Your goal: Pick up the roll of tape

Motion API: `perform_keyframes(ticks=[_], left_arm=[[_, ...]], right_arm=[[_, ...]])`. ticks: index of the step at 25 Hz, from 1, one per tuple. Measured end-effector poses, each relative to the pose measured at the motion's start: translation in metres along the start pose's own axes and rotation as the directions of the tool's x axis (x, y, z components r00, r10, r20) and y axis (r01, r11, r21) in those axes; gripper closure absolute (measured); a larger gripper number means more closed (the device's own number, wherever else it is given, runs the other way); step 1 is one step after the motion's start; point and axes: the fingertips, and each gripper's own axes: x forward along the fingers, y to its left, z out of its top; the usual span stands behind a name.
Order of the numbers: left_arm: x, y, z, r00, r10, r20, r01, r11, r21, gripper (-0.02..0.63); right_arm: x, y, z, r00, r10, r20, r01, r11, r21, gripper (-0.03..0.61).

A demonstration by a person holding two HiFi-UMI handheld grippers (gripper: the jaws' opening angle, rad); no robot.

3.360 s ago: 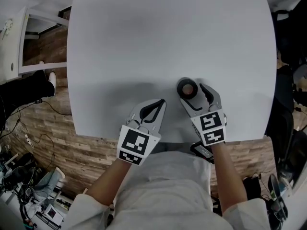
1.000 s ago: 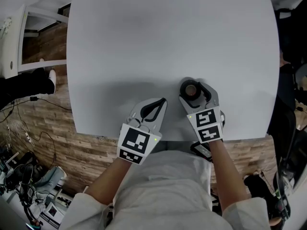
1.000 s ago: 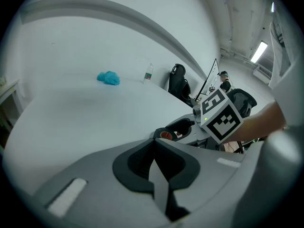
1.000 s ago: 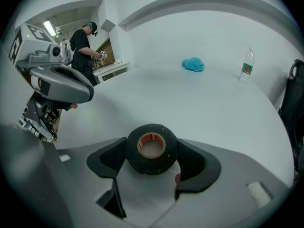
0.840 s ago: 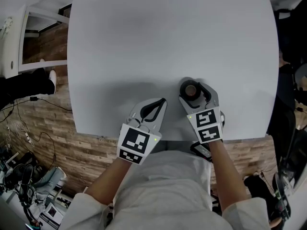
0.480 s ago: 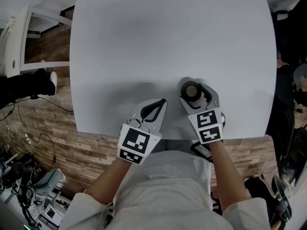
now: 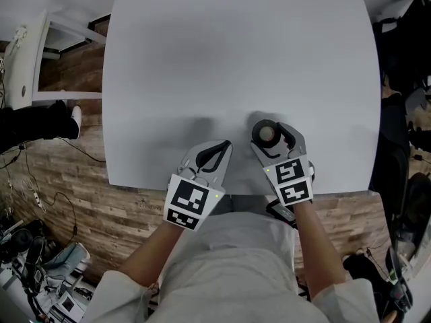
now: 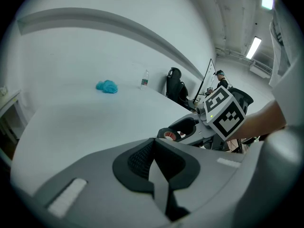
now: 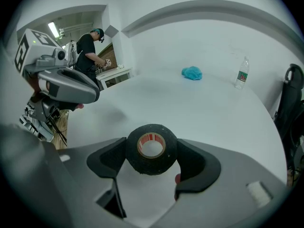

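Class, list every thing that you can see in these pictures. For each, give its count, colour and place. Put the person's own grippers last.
table: one, white, fills most of the head view
tape: one roll, black with a pale core, near the table's near edge, between the right gripper's jaws
cloth: one, blue, crumpled, at the table's far edge
bottle: one, clear, upright, at the far edge, right of the cloth
floor: wood-brown, around the table
bystander: one, dark top, at a counter beyond the table
left gripper: one, grey, jaws together, empty, left of the tape
right gripper: one, grey, jaws closed on the tape
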Motion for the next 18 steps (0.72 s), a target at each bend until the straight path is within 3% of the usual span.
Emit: perform_keyframes(ticks=[18], left_arm=[[-0.024,-0.013,0.016,0.998,0.030,0.055,-0.032,0.999,0.035,0.594]], right_arm=[[-0.043,0.012,0.014,0.997,-0.008,0.077,0.006,1.000,0.023,0.241]])
